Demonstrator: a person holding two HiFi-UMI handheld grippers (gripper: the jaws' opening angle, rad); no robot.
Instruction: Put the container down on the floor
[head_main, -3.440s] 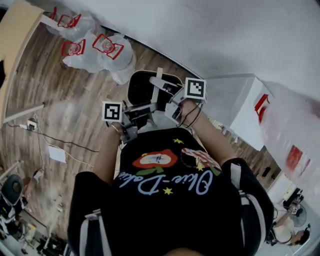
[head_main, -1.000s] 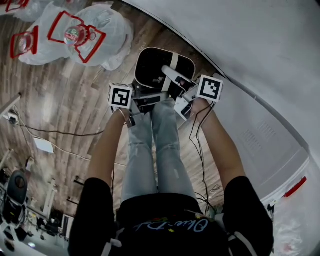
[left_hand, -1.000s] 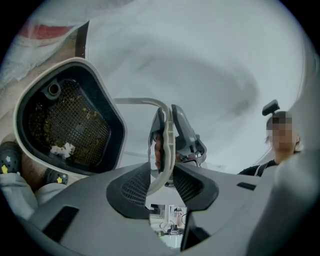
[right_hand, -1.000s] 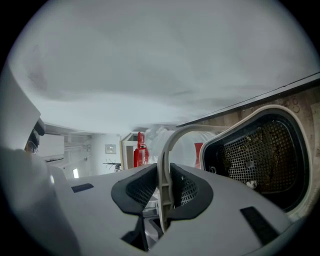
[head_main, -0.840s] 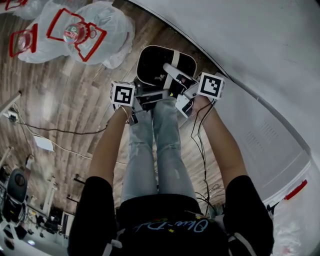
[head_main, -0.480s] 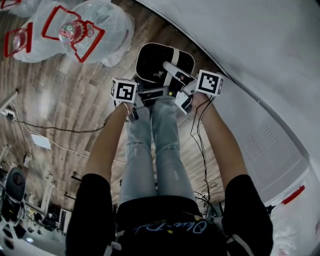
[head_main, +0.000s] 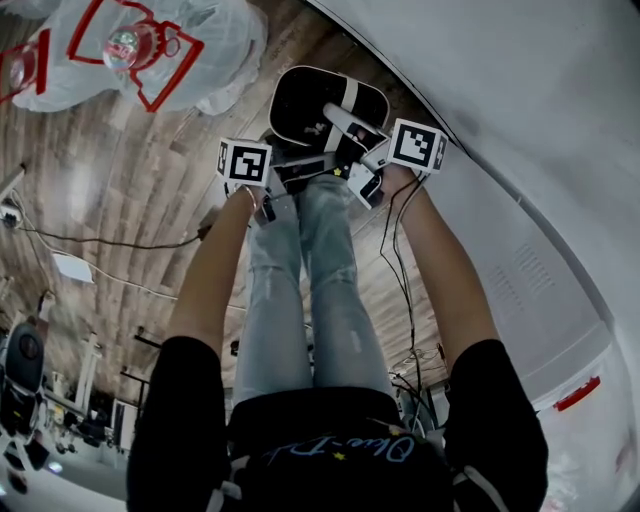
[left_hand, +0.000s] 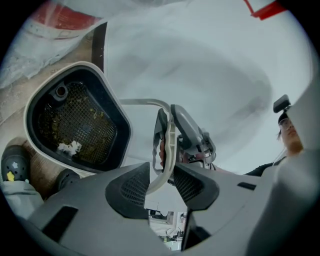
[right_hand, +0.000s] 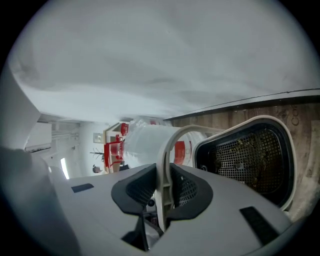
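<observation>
Lying clamped between left gripper (left_hand: 161, 175) and right gripper (right_hand: 162, 175) fingers (right_hand: 189, 192), the container's (head_main: 300, 105) handle (right_hand: 167, 150).

In the head view the near side of the container (head_main: 300, 100) is hidden behind the left gripper (head_main: 305, 172), the right gripper (head_main: 358, 172) and the person's knees (head_main: 300, 200). Its underside does not show, so I cannot tell whether it touches the floor (head_main: 150, 180). The plastic bags (head_main: 220, 40) are cut by the top edge. In the right gripper view the scraps (right_hand: 237, 145) on the container's mesh (right_hand: 260, 165) are too small to name.
</observation>
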